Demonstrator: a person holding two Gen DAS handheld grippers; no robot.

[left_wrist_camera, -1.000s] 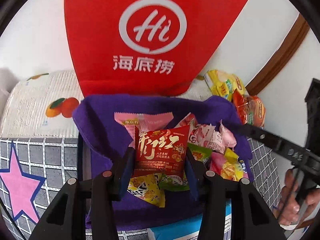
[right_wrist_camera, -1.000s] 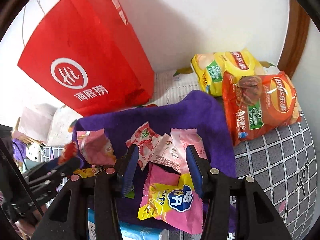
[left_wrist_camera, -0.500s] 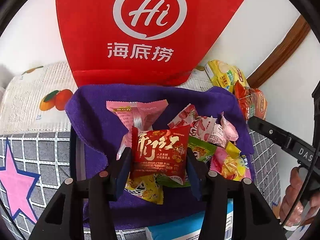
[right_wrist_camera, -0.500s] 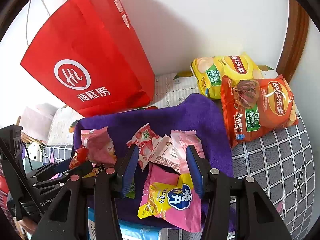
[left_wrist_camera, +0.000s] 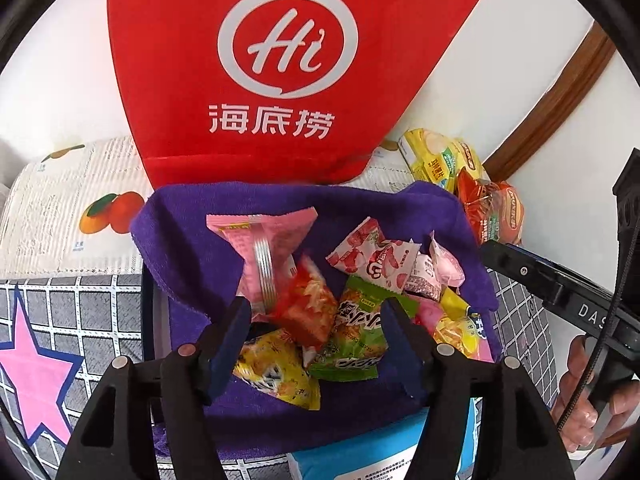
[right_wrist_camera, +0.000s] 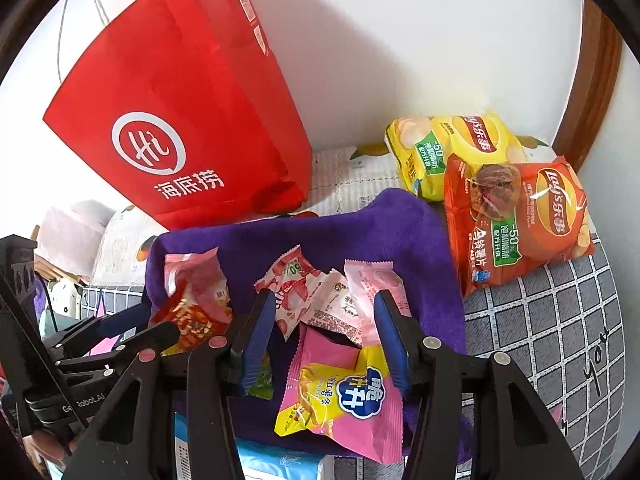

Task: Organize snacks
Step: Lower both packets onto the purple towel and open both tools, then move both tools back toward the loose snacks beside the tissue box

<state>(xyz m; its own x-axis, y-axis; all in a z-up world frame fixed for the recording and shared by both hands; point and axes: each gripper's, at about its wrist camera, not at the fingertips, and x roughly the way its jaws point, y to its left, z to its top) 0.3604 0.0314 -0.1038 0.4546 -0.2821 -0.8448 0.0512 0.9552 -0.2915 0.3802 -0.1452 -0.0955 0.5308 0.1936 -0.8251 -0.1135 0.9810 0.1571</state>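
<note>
A purple cloth (left_wrist_camera: 192, 248) lines a container that holds several small snack packets. My left gripper (left_wrist_camera: 316, 312) hangs over the pile and its jaws are opening. A red packet (left_wrist_camera: 308, 308) lies tilted between them, and neither pad presses on it. Around it are a pink packet (left_wrist_camera: 260, 248), a green packet (left_wrist_camera: 356, 328) and a yellow packet (left_wrist_camera: 280, 368). In the right wrist view the red packet (right_wrist_camera: 192, 316) sits at the left. My right gripper (right_wrist_camera: 325, 304) is opening slightly above a strawberry packet (right_wrist_camera: 292, 292) and a pink-and-yellow packet (right_wrist_camera: 344, 392), gripping neither.
A red paper bag (left_wrist_camera: 288, 72) stands against the white wall behind the cloth. A yellow chips bag (right_wrist_camera: 452, 148) and an orange chips bag (right_wrist_camera: 516, 220) lie at the right on a checked cover (right_wrist_camera: 560, 320). A blue box (left_wrist_camera: 360, 452) sits at the near edge. A hand (left_wrist_camera: 580, 400) holds the right gripper.
My left jaws have spread and let go of the red packet, which has tipped over and dropped onto the pile. The right gripper has stayed put with almost the same gap.
</note>
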